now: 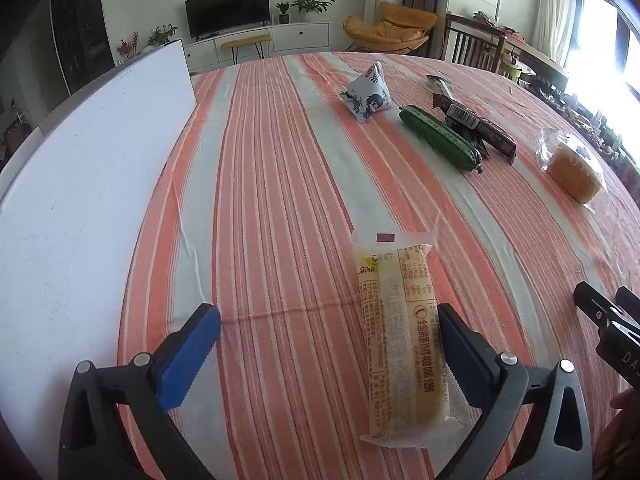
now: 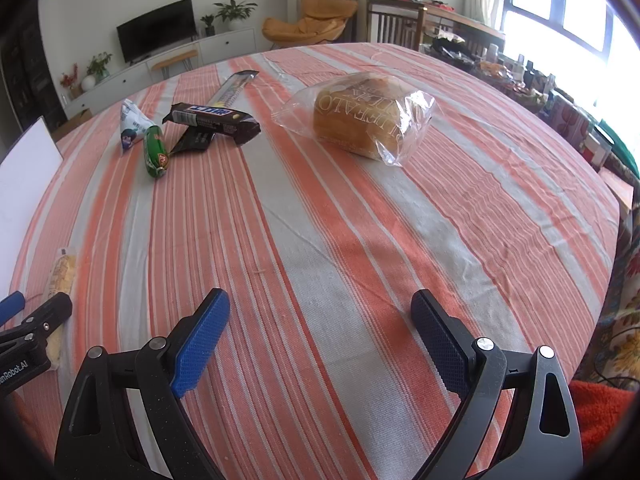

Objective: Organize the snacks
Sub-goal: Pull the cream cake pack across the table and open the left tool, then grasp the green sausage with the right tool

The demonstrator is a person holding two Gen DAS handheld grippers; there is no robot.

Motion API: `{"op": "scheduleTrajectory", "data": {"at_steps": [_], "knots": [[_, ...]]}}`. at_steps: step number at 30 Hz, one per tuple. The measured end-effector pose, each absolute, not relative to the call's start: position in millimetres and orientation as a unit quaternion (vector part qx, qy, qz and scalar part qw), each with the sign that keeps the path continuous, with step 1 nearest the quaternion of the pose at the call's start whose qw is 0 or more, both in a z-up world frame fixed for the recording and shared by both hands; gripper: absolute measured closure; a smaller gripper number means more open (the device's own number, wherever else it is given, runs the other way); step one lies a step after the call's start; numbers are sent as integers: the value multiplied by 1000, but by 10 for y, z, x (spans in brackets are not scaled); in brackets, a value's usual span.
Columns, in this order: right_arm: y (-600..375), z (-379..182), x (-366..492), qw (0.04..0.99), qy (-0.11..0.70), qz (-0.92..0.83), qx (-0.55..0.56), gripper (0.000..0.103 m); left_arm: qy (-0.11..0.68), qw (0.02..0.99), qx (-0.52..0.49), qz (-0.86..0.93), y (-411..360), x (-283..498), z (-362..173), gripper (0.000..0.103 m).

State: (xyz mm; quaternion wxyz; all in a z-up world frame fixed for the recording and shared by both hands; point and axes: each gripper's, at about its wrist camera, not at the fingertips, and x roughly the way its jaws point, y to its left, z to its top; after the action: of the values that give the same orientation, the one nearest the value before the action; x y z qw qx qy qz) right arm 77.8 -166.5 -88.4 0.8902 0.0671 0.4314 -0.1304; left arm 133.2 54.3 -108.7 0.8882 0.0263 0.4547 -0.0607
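My left gripper [image 1: 328, 332] is open over the striped tablecloth; a pale yellow snack pack [image 1: 400, 332] lies between its jaws, close against the right finger. That pack also shows at the left edge of the right wrist view [image 2: 60, 276]. My right gripper [image 2: 320, 320] is open and empty above bare cloth. Further off lie a white-blue triangular pouch [image 1: 366, 94], a green sausage [image 1: 438, 136], a dark chocolate bar [image 1: 476, 128], a long thin stick pack [image 2: 232, 90] and a bagged bread loaf [image 2: 360, 114].
A white board or box [image 1: 80, 184] stands along the table's left side. The table's right edge [image 2: 616, 216] borders cluttered items and a window. Chairs and a TV unit stand beyond the far edge.
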Motion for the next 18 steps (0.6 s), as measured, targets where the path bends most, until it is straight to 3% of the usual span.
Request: {"op": "scheduleTrajectory", "data": {"at_steps": [9, 14, 18], "knots": [[-1674, -881, 770, 891, 430, -128, 72, 9, 454, 888, 25, -60, 547, 1312, -1084, 0], [-1818, -661, 680, 912, 368, -39, 176, 11, 454, 888, 25, -60, 547, 1313, -1084, 0], [-1574, -424, 1117, 922, 365, 61, 115, 10, 454, 888, 25, -60, 547, 1309, -1085, 0]]}}
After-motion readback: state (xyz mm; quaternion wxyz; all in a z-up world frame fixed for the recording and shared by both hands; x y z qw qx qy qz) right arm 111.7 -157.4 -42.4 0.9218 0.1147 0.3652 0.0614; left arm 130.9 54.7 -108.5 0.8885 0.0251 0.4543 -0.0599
